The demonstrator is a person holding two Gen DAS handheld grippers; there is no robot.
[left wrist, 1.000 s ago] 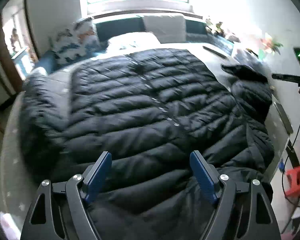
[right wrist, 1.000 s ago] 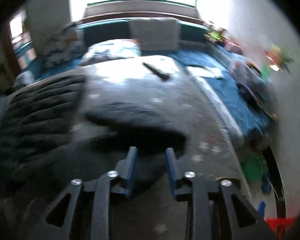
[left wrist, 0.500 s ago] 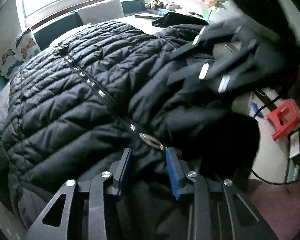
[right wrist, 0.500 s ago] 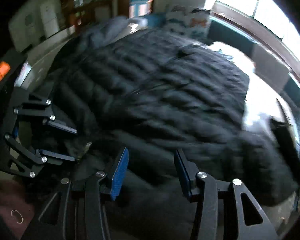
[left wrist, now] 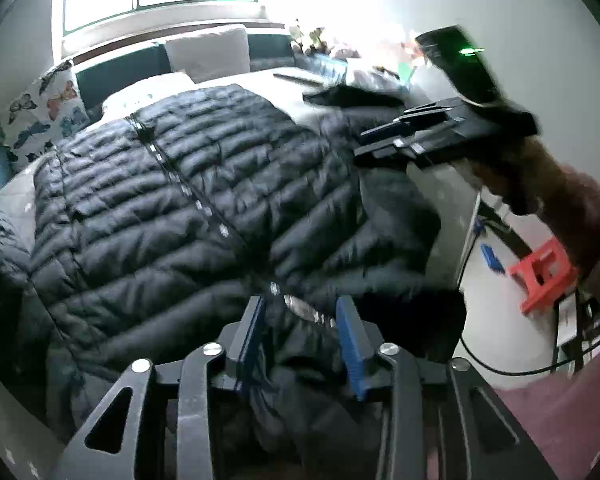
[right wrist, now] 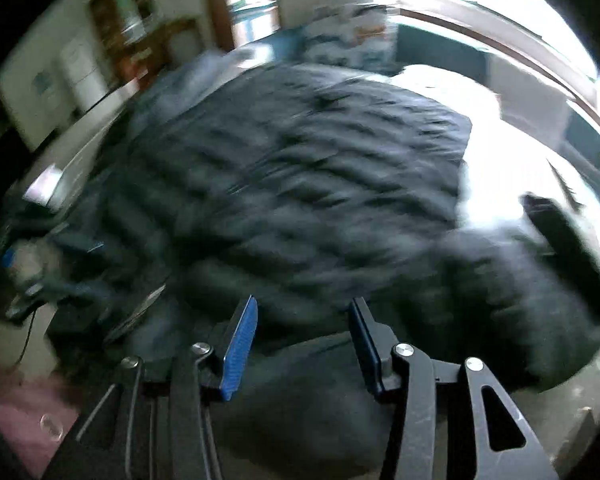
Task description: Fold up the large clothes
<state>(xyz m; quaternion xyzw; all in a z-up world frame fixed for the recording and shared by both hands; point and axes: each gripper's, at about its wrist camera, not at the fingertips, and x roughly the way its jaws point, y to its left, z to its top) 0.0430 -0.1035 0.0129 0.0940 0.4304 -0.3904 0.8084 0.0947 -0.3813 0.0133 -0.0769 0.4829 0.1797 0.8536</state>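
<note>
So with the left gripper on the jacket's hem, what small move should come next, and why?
Probably bring the right gripper down onto the hem beside it: the left gripper already pinches the black puffer jacket near its zipper, while the right hangs open and empty.

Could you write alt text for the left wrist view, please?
The left gripper pinches the hem of a black quilted jacket, beside its zipper, spread over a bed. The right gripper hovers above the jacket's far sleeve; pillows and a bright window lie behind.
</note>
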